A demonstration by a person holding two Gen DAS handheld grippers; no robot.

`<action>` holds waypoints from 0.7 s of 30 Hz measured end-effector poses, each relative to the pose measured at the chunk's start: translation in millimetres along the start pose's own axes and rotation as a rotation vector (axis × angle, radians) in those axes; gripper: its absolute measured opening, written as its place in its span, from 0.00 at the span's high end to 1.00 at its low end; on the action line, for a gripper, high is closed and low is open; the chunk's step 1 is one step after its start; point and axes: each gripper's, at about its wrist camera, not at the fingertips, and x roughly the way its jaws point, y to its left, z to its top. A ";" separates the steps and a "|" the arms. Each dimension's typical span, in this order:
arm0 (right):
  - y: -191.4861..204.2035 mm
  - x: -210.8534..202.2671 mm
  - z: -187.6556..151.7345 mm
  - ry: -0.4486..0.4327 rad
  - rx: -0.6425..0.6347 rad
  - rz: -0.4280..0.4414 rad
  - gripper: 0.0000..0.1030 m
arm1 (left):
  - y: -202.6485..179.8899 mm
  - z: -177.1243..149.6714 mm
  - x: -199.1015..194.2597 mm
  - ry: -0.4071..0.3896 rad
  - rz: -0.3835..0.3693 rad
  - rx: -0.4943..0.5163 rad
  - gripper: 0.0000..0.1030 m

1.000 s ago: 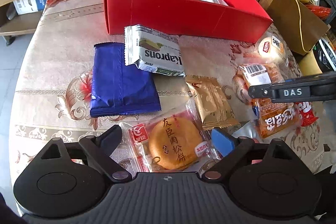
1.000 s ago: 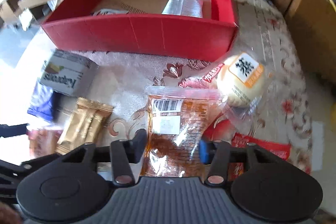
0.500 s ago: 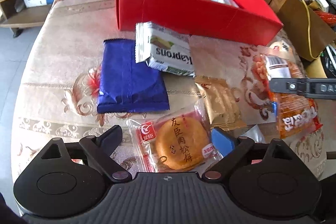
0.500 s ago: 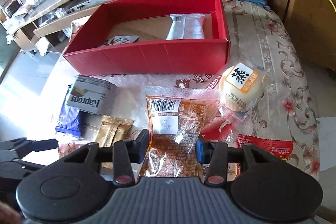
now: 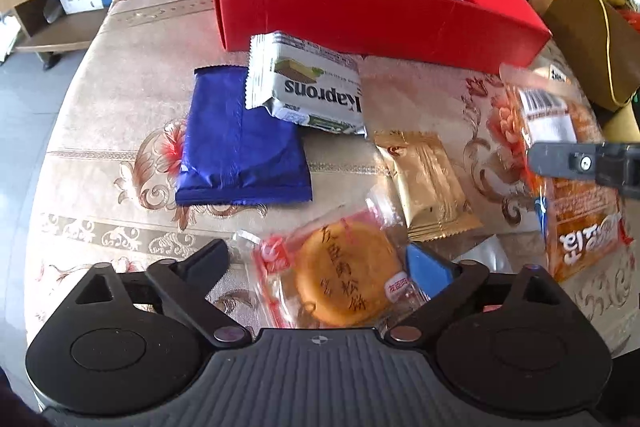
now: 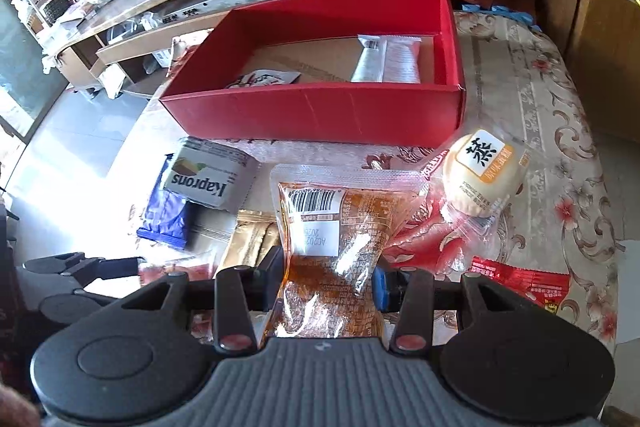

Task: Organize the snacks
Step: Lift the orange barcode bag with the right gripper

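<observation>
The red box [image 5: 360, 15] stands open at the far side of the table, with a white packet [image 6: 388, 61] and a small flat packet [image 6: 260, 79] inside. My right gripper [image 6: 328, 275] is shut on an orange snack bag [image 6: 336, 219] with a barcode label, held off the cloth in front of the box. That bag [image 5: 580, 239] also hangs at the right of the left wrist view. My left gripper [image 5: 320, 263] points down over a round orange cake packet [image 5: 344, 283]. Its jaws are opening wide, and the packet lies on the table between them.
On the patterned tablecloth lie a Kaprons wafer pack [image 5: 312, 87], a blue packet [image 5: 240, 147] and a gold packet [image 5: 428, 183]. A wrapped round bun [image 6: 480, 175] and a red packet [image 6: 520, 283] lie to the right. A cardboard box [image 5: 580, 39] and shelves border the table.
The right gripper has lifted the orange bag off the table and tilted up toward the red box. The left jaws have spread a little wider around the cake packet.
</observation>
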 end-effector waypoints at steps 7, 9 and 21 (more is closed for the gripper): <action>4.2 -6.6 -1.7 -0.013 -0.014 0.020 0.57 | -11.4 0.1 10.1 -0.010 0.050 0.013 0.00; 4.6 -7.6 -1.8 -0.013 -0.015 0.026 0.57 | -17.3 2.0 13.3 -0.012 0.075 0.011 0.00; 6.2 -14.6 0.8 -0.032 -0.022 0.049 0.57 | -22.5 -5.6 3.2 -0.042 0.052 0.041 0.21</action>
